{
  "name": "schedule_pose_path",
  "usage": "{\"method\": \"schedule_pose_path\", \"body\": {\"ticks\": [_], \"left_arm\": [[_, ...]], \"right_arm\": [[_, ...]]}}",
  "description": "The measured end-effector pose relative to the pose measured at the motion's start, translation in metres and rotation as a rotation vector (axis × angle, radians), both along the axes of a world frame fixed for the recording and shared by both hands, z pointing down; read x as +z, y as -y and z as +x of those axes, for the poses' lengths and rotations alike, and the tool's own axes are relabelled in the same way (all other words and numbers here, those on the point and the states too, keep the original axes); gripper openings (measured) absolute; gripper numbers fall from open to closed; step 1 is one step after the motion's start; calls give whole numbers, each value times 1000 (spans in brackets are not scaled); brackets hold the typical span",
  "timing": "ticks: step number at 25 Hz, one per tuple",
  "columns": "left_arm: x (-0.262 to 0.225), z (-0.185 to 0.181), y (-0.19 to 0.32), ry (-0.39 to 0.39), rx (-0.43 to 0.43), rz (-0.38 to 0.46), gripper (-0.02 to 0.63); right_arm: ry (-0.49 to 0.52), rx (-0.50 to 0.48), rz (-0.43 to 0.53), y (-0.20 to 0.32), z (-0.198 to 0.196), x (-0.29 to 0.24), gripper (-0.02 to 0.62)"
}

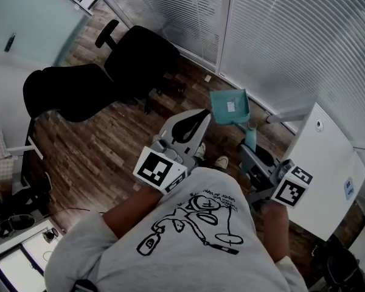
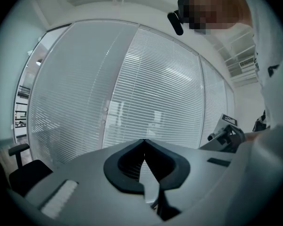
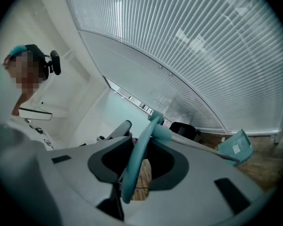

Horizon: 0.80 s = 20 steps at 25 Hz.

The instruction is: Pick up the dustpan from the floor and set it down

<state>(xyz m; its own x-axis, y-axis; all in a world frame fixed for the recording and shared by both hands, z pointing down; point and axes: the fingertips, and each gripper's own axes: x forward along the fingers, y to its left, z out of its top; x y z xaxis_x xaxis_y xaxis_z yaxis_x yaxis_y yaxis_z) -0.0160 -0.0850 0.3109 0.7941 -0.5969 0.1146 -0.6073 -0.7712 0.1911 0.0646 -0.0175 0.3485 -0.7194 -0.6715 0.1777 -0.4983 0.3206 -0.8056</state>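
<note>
One dustpan [image 1: 229,106] is clamped by its handle [image 3: 134,173] in the right gripper [image 3: 145,138] (left gripper [image 2: 144,147] closed, empty); rotation may be caused by the offset pan [image 3: 236,147].

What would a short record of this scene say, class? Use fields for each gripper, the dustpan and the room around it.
left gripper: jaws together, nothing between them
right gripper: shut on the dustpan's handle
dustpan: teal, its pan end out ahead of the person, near the blinds; whether it touches the floor cannot be told
floor: wood planks
chair: black, on the person's left
cabinet: white, on the person's right
</note>
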Motion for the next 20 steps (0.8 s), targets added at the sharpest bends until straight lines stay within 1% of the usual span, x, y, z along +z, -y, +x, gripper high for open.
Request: {"method": "schedule_pose_path", "body": {"ticks": [12, 20], "left_arm": [[4, -2, -4, 4, -10, -7, 2], [6, -2, -7, 4, -13, -11, 2]], "right_arm": [[1, -16, -33, -1, -3, 35, 94], [10, -24, -55, 1, -1, 68, 94]]}}
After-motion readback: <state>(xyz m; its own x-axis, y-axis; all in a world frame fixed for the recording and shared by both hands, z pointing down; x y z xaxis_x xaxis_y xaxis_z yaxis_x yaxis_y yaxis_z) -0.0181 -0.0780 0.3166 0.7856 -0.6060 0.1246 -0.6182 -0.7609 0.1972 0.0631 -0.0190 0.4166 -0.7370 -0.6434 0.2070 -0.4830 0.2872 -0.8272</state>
